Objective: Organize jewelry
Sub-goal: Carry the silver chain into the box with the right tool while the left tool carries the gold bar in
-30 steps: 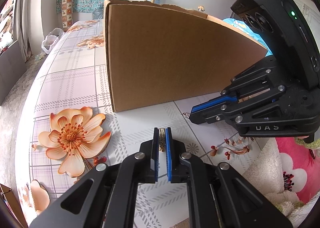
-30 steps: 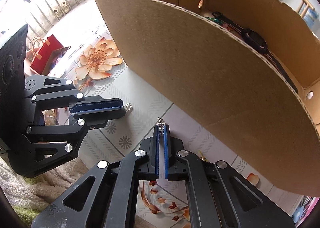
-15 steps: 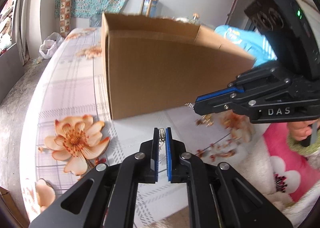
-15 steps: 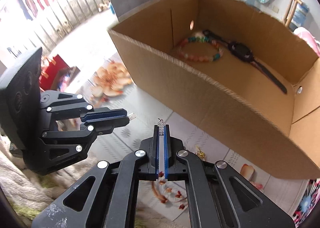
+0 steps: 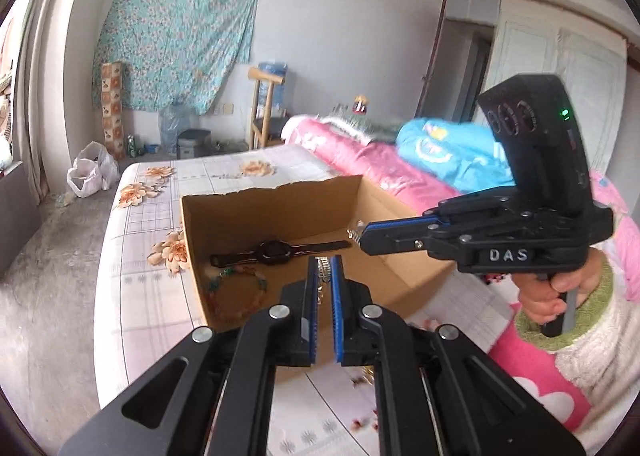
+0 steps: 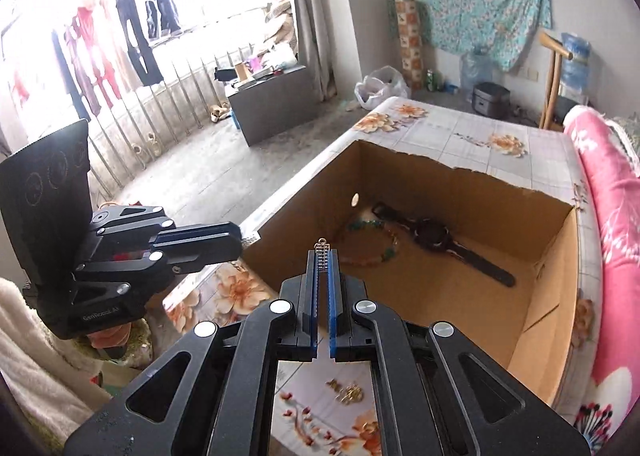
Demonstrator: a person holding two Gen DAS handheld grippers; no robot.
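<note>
1. The counter (image 6: 472,136), under a flowered tiled cloth, lies below and ahead of both pairs of fingers.
2. An open cardboard box (image 6: 552,296) stands on it, just beyond the fingertips in both wrist views.
3. A black watch (image 6: 434,234) lies flat on the box floor, past the right fingers and a little to their right.
4. A beaded bracelet (image 6: 374,246) lies on the same floor, touching the watch strap, straight ahead of the right fingers.
5. The left gripper (image 5: 325,262) is clenched on one end of a thin metal chain (image 5: 323,266), held above the box's near wall.
6. The right gripper (image 6: 322,256) is clenched on the chain's (image 6: 322,252) other end, a small clasp sticking out past its fingertips.
7. Small gold pieces (image 6: 348,392) lie on the cloth beneath the right fingers, outside the box.
</note>
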